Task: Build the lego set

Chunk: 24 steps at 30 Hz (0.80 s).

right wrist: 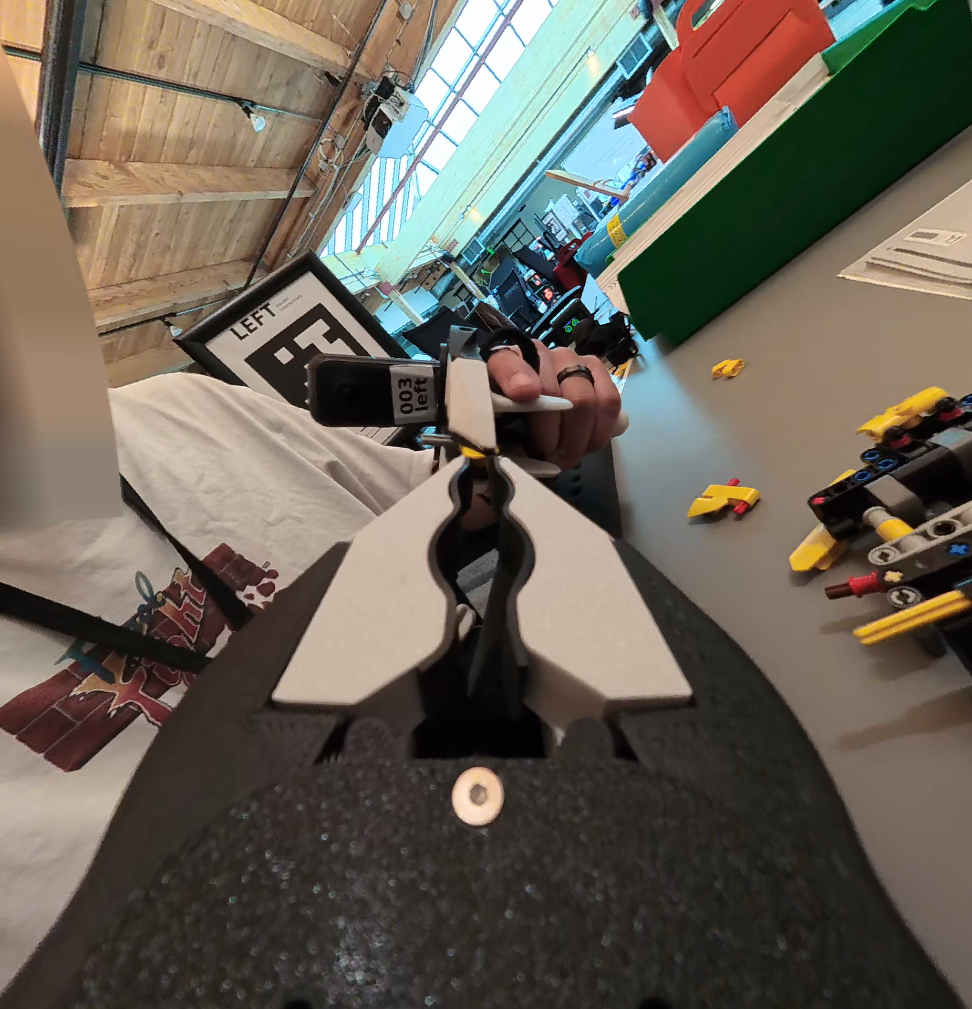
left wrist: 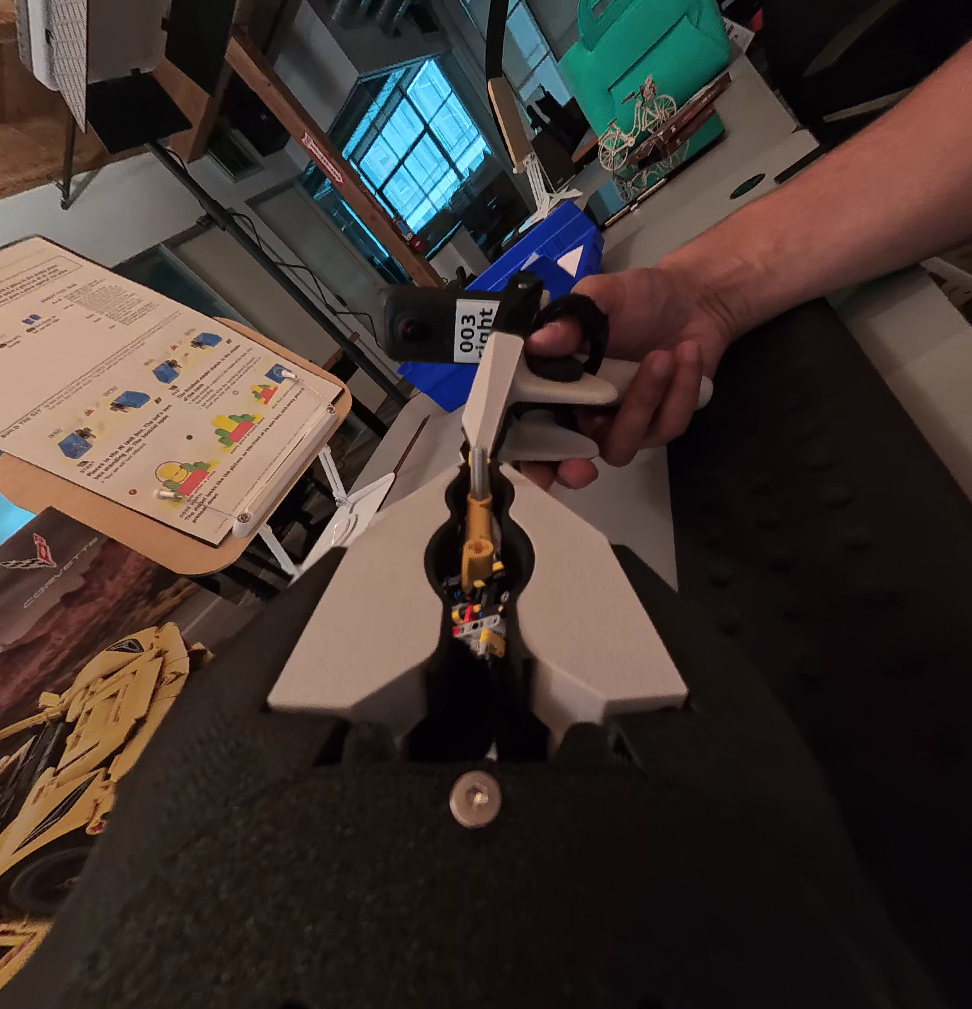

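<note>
Left gripper (left wrist: 475, 557) closed on a small yellow-black subassembly (left wrist: 479, 589); right gripper (right wrist: 475, 480) nipped shut on its grey axle (left wrist: 477, 474). Judged mid-insertion; next: press axially, aligned.

We're in a workshop or maker-lab loft; bare timber ceiling (right wrist: 162, 136) with cable runs; big gridded industrial windows (left wrist: 418, 147); grey worktable (right wrist: 746, 409) strewn with toy-brick parts (right wrist: 724, 499); blue parts bin (left wrist: 533, 284) and green bin (right wrist: 800, 207) for stock; printed instruction sheet (left wrist: 145, 393) on a stand; framed marker board (right wrist: 287, 338) behind us.
</note>
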Available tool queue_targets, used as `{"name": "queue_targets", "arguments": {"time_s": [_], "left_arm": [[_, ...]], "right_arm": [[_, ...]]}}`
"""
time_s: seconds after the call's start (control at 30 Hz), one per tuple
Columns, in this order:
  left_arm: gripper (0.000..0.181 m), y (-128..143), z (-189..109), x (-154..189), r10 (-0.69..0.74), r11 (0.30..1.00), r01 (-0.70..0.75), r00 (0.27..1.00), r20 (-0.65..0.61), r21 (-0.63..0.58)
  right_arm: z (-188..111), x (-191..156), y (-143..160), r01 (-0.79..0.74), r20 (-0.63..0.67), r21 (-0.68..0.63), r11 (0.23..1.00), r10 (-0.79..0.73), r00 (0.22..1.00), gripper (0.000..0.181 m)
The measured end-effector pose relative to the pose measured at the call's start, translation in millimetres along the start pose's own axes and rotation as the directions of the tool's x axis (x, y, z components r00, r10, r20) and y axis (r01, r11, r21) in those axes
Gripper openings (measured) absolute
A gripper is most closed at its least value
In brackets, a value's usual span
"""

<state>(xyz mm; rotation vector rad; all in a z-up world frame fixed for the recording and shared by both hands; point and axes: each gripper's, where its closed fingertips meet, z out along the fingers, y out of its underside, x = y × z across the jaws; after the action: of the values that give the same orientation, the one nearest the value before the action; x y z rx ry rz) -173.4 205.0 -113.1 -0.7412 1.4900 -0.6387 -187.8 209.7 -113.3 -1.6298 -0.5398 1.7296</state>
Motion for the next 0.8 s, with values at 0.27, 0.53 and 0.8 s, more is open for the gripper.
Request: {"name": "queue_targets", "arguments": {"time_s": [0.27, 0.53, 0.8], "left_arm": [[0.007, 1, 1, 1, 0.024, 1.0, -0.024, 1.0, 0.007, -0.014], [0.007, -23, -3, 9, 0.102, 0.991, -0.102, 0.995, 0.009, 0.084], [0.007, -24, -2, 9, 0.06, 0.995, -0.061, 0.998, 0.007, 0.076]], "right_arm": [[0, 0, 0, -0.026, 0.013, -0.001, 1.0, 0.026, 1.0, 0.008], [0, -25, 6, -0.2, 0.246, -0.071, 0.977, 0.211, 0.946, 0.007], [0, -26, 6, -0.205, 0.255, -0.071, 0.976, 0.217, 0.942, 0.007]]}}
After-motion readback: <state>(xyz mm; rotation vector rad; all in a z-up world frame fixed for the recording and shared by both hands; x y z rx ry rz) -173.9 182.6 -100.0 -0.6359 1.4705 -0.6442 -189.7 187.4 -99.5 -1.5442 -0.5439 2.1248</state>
